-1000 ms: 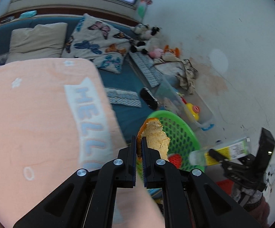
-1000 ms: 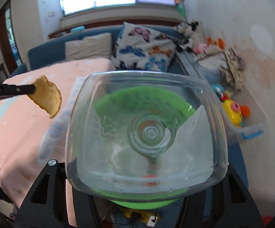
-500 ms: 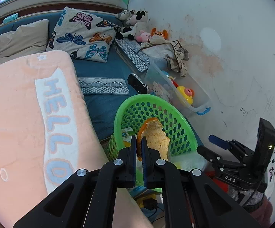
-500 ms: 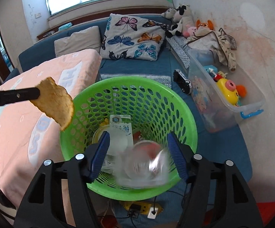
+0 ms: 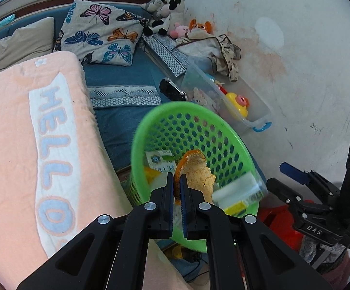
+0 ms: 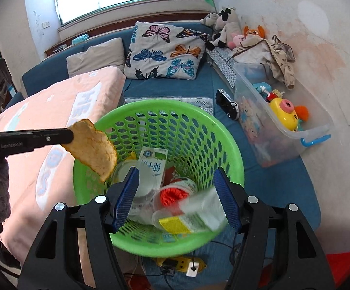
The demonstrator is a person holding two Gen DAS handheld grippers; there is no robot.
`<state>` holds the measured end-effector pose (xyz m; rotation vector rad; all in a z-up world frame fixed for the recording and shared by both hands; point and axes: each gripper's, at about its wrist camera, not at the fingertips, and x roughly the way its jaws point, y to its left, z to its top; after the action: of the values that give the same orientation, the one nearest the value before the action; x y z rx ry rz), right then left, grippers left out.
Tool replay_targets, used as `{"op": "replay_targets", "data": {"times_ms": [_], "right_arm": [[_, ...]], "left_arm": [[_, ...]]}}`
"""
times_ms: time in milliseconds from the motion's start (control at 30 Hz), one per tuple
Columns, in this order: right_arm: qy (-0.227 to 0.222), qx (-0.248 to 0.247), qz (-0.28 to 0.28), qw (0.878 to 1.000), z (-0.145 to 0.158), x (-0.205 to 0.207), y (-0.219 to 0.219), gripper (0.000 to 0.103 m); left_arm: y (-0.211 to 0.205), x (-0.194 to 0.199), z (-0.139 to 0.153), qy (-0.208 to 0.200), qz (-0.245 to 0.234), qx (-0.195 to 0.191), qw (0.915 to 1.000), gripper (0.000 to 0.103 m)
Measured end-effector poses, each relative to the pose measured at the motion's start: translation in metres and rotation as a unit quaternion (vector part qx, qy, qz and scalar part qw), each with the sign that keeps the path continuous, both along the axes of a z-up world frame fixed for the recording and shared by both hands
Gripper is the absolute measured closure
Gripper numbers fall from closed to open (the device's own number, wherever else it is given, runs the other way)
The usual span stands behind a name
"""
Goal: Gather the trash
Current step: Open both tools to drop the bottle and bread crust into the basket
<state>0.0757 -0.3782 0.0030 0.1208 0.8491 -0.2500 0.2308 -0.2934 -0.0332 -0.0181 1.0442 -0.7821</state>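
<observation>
The green basket, a round perforated plastic tub with a smooth rim, sits ahead of and below both grippers, and the main risk, as I judge it, is a miss at its near-left rim: the left gripper is clamped tight on the orange peel above that rim, so a release there could drop the peel onto the fleecy peach blanket just to its left. The peel is a curved, leathery flake with a pale pithy inside; it may cling to the ribbed pads. The right gripper has its jaws apart with nothing between them, having just been opening; a clear plastic bottle with a yellow label lies blurred in the basket beneath it, atop a milk carton and cups
</observation>
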Motion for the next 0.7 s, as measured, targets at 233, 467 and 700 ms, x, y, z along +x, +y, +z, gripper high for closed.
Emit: {"op": "replay_targets", "data": {"times_ms": [233,467,700], "right_arm": [[-0.005,0.005,0.0,1.0,0.0,-0.005,0.003,0.038],[-0.009,0.008,0.007,1.0,0.002,-0.008,0.009,0.038],[-0.014,0.018,0.011,1.0,-0.001,-0.011,0.018,0.038]], "left_arm": [[-0.003,-0.001,-0.007,0.007,-0.003,0.008,0.9999,0.097],[0.002,-0.005,-0.006,0.01,-0.005,-0.001,0.9999,0.083],[0.011,-0.013,0.002,-0.008,-0.008,0.002,0.9999,0.078]]}}
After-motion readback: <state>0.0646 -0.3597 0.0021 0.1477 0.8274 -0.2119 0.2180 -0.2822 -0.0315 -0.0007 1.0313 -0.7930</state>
